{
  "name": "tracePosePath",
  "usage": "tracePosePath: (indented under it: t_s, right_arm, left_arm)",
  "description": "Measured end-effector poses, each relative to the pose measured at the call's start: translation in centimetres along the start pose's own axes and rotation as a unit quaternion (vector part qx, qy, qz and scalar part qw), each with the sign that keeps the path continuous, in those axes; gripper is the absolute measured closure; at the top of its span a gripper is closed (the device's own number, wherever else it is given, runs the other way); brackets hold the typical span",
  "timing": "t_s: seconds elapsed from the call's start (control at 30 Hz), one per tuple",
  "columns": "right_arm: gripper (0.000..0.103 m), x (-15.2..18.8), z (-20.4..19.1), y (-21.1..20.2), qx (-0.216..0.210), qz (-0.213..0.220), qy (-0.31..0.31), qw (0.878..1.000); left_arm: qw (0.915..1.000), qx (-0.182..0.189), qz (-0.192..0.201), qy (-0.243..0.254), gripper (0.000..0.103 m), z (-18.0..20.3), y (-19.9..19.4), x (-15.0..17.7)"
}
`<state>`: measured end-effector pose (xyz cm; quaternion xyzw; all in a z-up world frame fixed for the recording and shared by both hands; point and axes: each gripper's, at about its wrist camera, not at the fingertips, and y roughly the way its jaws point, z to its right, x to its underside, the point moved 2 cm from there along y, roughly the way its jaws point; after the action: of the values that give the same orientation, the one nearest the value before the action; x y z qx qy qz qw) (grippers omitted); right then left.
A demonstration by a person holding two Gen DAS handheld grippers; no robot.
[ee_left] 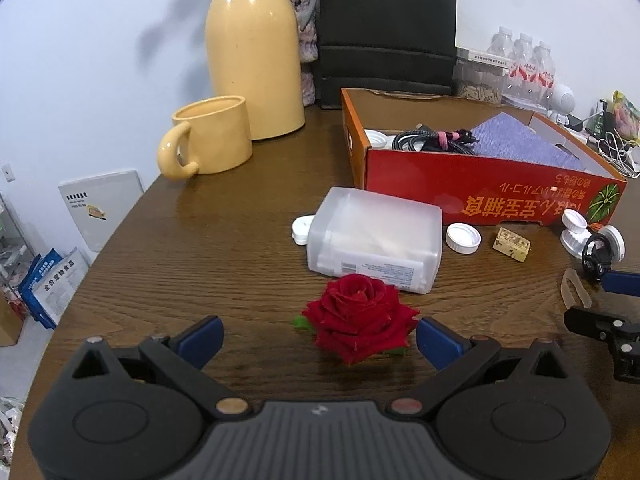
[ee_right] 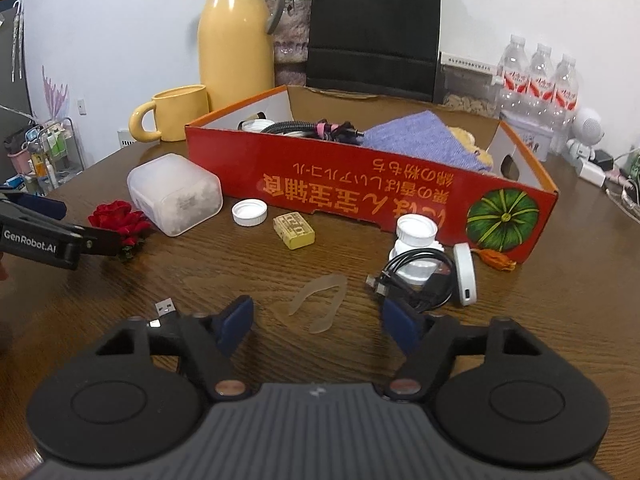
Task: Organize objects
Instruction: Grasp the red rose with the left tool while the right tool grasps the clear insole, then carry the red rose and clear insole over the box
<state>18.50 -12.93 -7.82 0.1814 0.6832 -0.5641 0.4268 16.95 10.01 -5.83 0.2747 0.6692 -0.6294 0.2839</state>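
A red rose head (ee_left: pixel 358 330) lies on the brown table between the wide-open fingers of my left gripper (ee_left: pixel 320 338); it also shows in the right wrist view (ee_right: pixel 120 222). My right gripper (ee_right: pixel 318 326) is open and empty, with a translucent U-shaped clip (ee_right: pixel 320 300) lying between its fingertips. A black coiled USB cable (ee_right: pixel 416 280) lies just beyond the right finger. The red cardboard box (ee_right: pixel 360 196) holds a cable bundle and a purple cloth. A frosted plastic box (ee_left: pixel 376 240), a white cap (ee_left: pixel 463 239) and a small yellow block (ee_left: pixel 512 244) lie in front of it.
A yellow thermos (ee_left: pixel 254 56) and yellow mug (ee_left: pixel 210 142) stand at the back left. A black bag (ee_left: pixel 386 32) stands behind the box. White plastic fittings (ee_right: pixel 416 248) and a white oval device (ee_right: pixel 466 274) sit by the box's right corner. Water bottles (ee_right: pixel 538 76) stand far right.
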Motion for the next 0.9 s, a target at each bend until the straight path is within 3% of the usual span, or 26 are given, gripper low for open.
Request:
tracePosePath:
  t_s: [0.13,0.27,0.3,0.33,0.37,0.4,0.43,0.5,0.67,0.9]
  right_arm:
    - [0.040,-0.2,-0.1,0.5,-0.002,-0.003,0.007,1.000]
    - [0.056,-0.4,-0.2,1.1,-0.009,-0.009,0.009,1.000]
    - [0.058,-0.4,-0.3,1.2,-0.010,-0.009,0.008,1.000]
    - [0.061,-0.4,-0.4,1.3,-0.009,-0.008,0.007,1.000]
    - [0.070,-0.5,-0.5,1.3,-0.012,-0.007,0.008,1.000]
    - [0.081,-0.5,-0.5,1.3,-0.014,-0.006,0.008,1.000]
    - [0.084,-0.5,-0.5,1.3,-0.014,-0.006,0.009,1.000]
    - [0.092,-0.5,-0.5,1.3,-0.012,-0.004,0.010,1.000]
    - [0.099,-0.5,-0.4,0.9,-0.013,0.005,0.011,1.000]
    - [0.100,-0.6,-0.5,0.3,-0.014,0.017,0.010,1.000]
  left_arm:
    - [1.0000,0.001,0.001,-0.002,0.001,-0.1,0.5,-0.2]
    - [1.0000,0.006,0.000,-0.002,0.010,-0.2,0.9,-0.4]
    - [0.9999,0.010,0.000,-0.004,0.019,-0.2,0.9,-0.4]
    - [0.9999,0.015,0.000,-0.006,0.035,-0.2,0.9,-0.4]
    - [0.9998,0.020,-0.002,-0.006,0.049,-0.2,1.0,-0.3]
    - [0.9997,0.021,-0.003,-0.008,0.050,-0.2,1.0,-0.2]
    - [0.9997,0.024,0.001,-0.009,0.055,-0.2,0.8,-0.2]
    - [0.9995,0.030,0.005,-0.010,0.057,-0.2,0.6,-0.1]
    - [0.9995,0.028,0.012,-0.008,0.058,0.0,0.1,0.0]
    - [0.9996,0.024,0.014,-0.009,0.058,0.0,-0.4,0.1]
